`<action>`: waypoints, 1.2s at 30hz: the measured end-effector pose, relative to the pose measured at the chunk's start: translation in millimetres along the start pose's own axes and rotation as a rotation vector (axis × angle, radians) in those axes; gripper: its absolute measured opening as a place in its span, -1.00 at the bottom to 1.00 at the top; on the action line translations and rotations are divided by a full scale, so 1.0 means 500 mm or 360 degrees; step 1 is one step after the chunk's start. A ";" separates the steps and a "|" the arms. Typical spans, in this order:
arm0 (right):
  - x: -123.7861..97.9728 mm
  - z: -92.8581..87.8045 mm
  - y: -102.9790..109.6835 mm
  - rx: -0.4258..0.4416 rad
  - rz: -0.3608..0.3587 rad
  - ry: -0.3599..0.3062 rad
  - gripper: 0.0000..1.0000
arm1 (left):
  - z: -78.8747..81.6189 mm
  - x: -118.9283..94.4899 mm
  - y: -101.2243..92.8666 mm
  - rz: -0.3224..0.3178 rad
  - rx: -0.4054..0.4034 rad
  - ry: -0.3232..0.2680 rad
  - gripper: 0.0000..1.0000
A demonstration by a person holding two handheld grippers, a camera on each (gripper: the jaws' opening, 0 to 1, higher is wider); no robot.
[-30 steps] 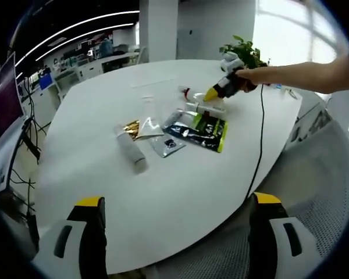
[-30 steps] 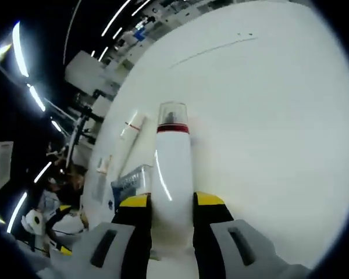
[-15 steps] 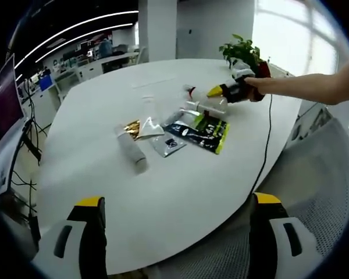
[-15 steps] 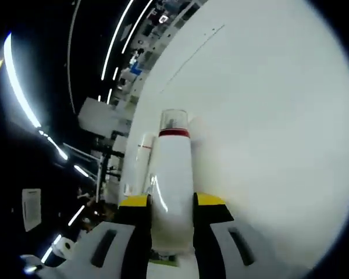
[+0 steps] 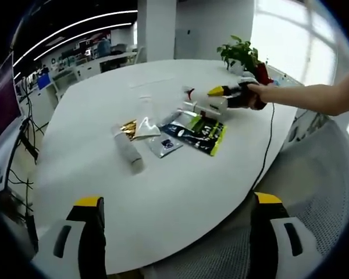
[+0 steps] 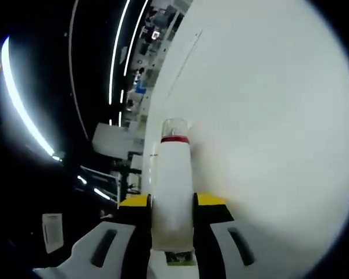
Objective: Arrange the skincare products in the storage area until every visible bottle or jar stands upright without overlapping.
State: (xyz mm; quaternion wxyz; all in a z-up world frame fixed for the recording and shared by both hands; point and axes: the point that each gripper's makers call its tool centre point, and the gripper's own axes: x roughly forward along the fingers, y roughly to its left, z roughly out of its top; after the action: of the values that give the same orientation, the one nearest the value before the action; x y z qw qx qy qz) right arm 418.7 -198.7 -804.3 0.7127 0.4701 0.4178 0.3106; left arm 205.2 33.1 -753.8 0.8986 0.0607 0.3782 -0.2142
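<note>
Between the right tool's jaws — 1 white bottle, clear-capped.

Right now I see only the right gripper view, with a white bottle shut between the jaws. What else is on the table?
Observer: In the left gripper view, a white tube lies on its side on the table.
Operator: Is something near my bottle?
Observer: Yes. A dark pouch with green print lies flat just below the right gripper and its bottle.
Operator: And the other gripper?
Observer: The left gripper is open and holds nothing, at the near edge of the table.
</note>
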 end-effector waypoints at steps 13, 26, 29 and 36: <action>-0.013 -0.011 0.043 -0.0002 0.0128 -0.0030 -0.51 | -0.006 0.003 -0.021 -0.0081 0.0017 0.0041 0.96; -0.024 -0.044 0.104 -0.0014 0.0253 -0.0018 -0.51 | 0.055 -0.022 -0.032 -0.0291 -0.0065 -0.0062 0.98; -0.026 -0.054 0.112 -0.0009 0.0269 -0.0010 -0.51 | 0.092 -0.024 -0.038 -0.0366 -0.0083 -0.0140 0.98; -0.039 -0.078 0.128 -0.0024 0.0291 0.0011 -0.50 | 0.144 -0.002 -0.032 -0.0423 -0.0047 -0.0212 0.96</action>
State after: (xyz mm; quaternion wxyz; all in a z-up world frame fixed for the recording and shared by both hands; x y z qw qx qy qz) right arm 372.2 -175.4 -746.8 0.6835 0.4998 0.3732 0.3792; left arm 244.8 -0.7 -701.2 0.8862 -0.0174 0.3256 -0.3293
